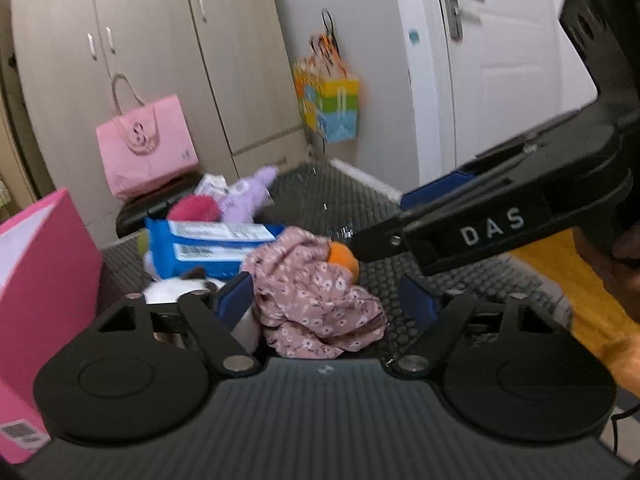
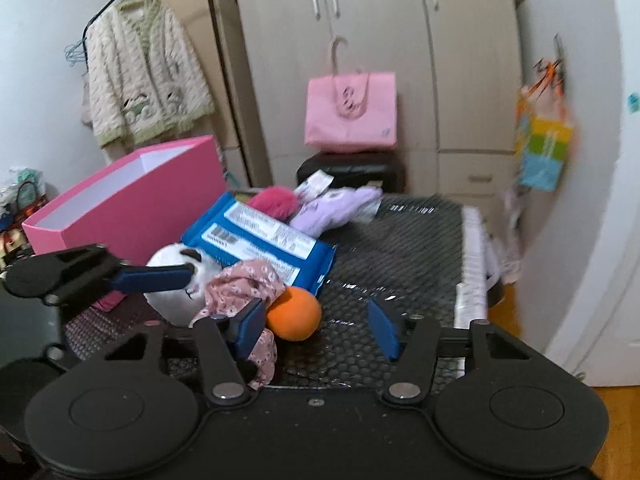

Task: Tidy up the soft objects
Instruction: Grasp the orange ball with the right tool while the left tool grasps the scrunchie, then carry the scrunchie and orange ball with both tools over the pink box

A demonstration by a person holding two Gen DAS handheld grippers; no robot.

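left wrist view: left hand-held gripper (image 1: 326, 300) with jaws apart, crumpled pink floral cloth (image 1: 316, 300) lying between the blue pads, pads not pressing it. orange ball (image 1: 343, 261) half buried at the cloth's far edge. right hand-held gripper (image 1: 404, 212) reaching in from the right, one black finger tip close beside the ball; contact unclear. white door (image 1: 500, 60) and a hand (image 1: 624, 276) at the right edge, seen only here.

right wrist view: right hand-held gripper (image 2: 320, 326) also spread, orange ball (image 2: 294, 314) on the dark patterned tabletop (image 2: 400, 248) near its left pad, untouched by either pad. floral cloth (image 2: 240, 284) against that left pad. left hand-held gripper (image 2: 154, 276) entering from the left, blue pad across a white plush toy (image 2: 172, 292). open pink box (image 2: 128, 200) shown whole here, cropped in the other view; cream cardigan (image 2: 140, 72) on a hanger only here.

both views: blue packet (image 2: 260, 240), purple plush (image 2: 336, 208) and fuzzy pink item (image 2: 274, 200) farther back, pink tote bag (image 2: 352, 112) behind them.
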